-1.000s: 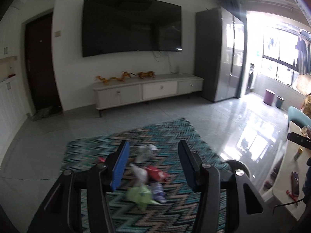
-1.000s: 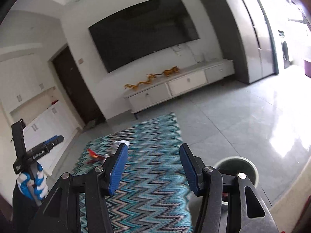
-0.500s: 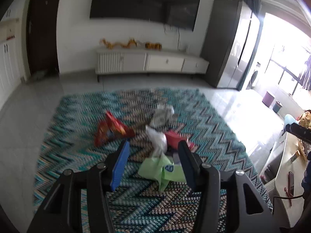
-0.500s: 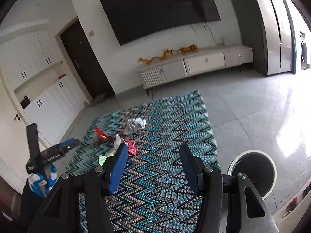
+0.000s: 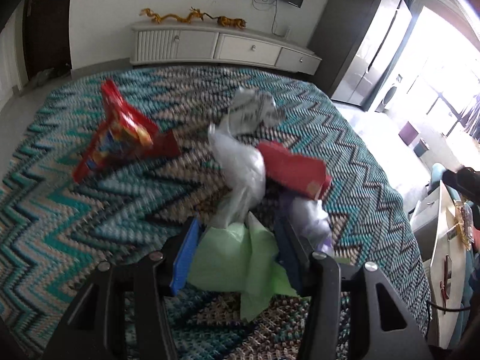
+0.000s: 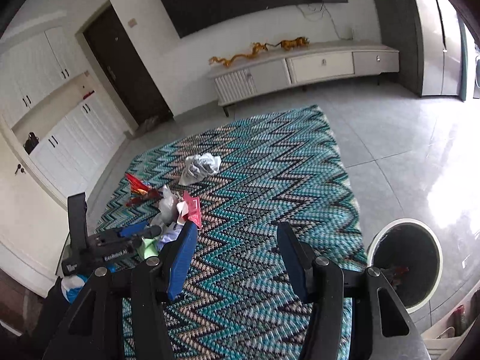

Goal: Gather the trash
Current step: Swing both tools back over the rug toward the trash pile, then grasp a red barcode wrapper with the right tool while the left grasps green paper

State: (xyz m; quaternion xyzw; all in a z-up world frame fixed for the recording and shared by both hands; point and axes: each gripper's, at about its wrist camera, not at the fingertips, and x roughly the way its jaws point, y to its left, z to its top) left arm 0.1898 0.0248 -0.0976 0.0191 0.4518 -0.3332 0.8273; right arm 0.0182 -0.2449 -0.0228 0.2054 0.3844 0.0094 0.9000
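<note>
Trash lies in a heap on the zigzag rug [image 5: 60, 228]. My left gripper [image 5: 237, 252] is open, low over the rug, its jaws on either side of a light green paper [image 5: 237, 264]. Beyond it lie a clear plastic bag [image 5: 243, 168], a red packet [image 5: 294, 171], a red snack wrapper [image 5: 120, 132] and a crumpled grey-white bag [image 5: 255, 111]. My right gripper [image 6: 237, 258] is open and empty above the rug [image 6: 270, 180]. In its view the left gripper [image 6: 120, 240] reaches into the heap, and the grey-white bag [image 6: 199, 165] lies beyond.
A white-rimmed round bin [image 6: 408, 264] with a dark inside stands on the tiled floor right of the rug. A white TV cabinet [image 6: 300, 69] runs along the far wall. A pale table [image 5: 447, 255] stands at the right of the left wrist view.
My left gripper has dropped down and forward onto the trash heap, and the green paper now lies between its jaws. My right gripper has tilted down toward the rug and the bin.
</note>
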